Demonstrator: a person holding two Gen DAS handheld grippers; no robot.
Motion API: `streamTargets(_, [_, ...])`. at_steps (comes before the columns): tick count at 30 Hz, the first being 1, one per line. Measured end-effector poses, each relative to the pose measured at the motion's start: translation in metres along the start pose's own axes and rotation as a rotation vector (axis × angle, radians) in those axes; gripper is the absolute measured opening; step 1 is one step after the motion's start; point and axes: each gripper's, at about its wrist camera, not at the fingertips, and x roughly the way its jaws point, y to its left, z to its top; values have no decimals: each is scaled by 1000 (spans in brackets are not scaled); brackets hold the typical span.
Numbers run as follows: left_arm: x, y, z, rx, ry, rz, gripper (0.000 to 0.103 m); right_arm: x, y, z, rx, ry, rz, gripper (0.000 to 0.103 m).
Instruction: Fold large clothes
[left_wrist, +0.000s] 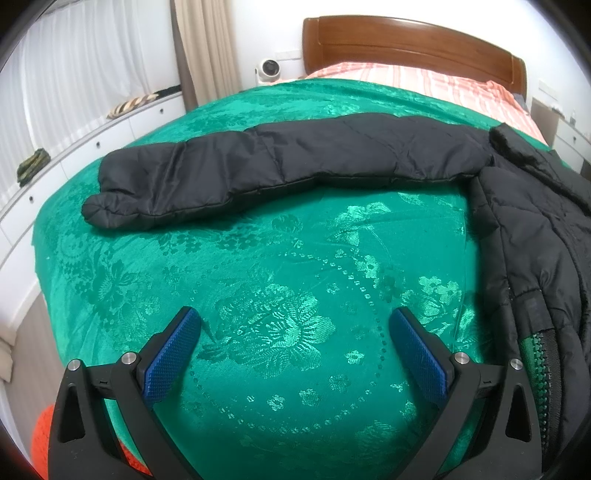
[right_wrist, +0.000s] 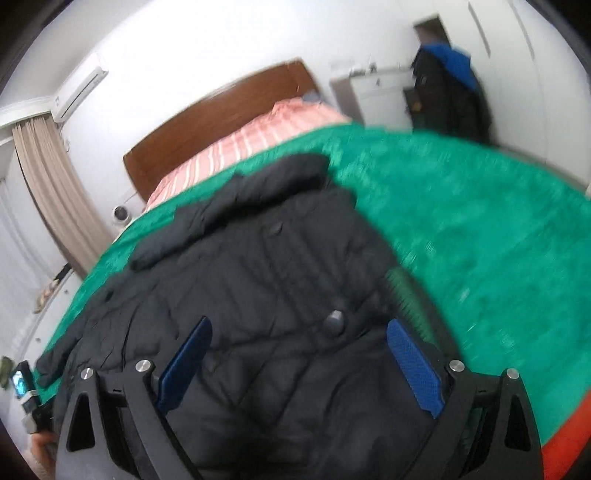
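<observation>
A black quilted puffer jacket (right_wrist: 266, 280) lies spread on a green patterned bedspread (left_wrist: 280, 280). In the left wrist view one sleeve (left_wrist: 258, 166) stretches out to the left across the bed, and the jacket body (left_wrist: 528, 236) with its zipper lies at the right edge. My left gripper (left_wrist: 295, 325) hovers open above bare bedspread, short of the sleeve, with nothing between its blue pads (left_wrist: 171, 354). My right gripper (right_wrist: 299, 336) is open over the jacket's front, near a round snap button (right_wrist: 334, 321). The right wrist view is blurred by motion.
A wooden headboard (left_wrist: 406, 40) and a pink striped pillow (left_wrist: 424, 77) sit at the far end of the bed. White drawers (left_wrist: 92, 144) run along the left wall under curtains. A dark coat with a blue hood (right_wrist: 450, 92) hangs at the back right. Something orange (left_wrist: 48, 435) lies at the bed's near edge.
</observation>
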Motion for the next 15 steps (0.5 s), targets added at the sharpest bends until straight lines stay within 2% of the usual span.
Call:
streamTargets(2, [0,-1,0,0,-1,1,103,-14,6,2,-41,-66,-31,95])
streamTargets(7, [0,-1,0,0,0,1,103,-34,27,5,-154,-181,-29,95])
streamTargets(11, [0,-1,0,0,-1,1,103,-33,49,-2,-261,-191,-3,95])
streamTargets(15, [0,-1,0,-1,1,0,103,-29,61,-9,-308,-175,31,95])
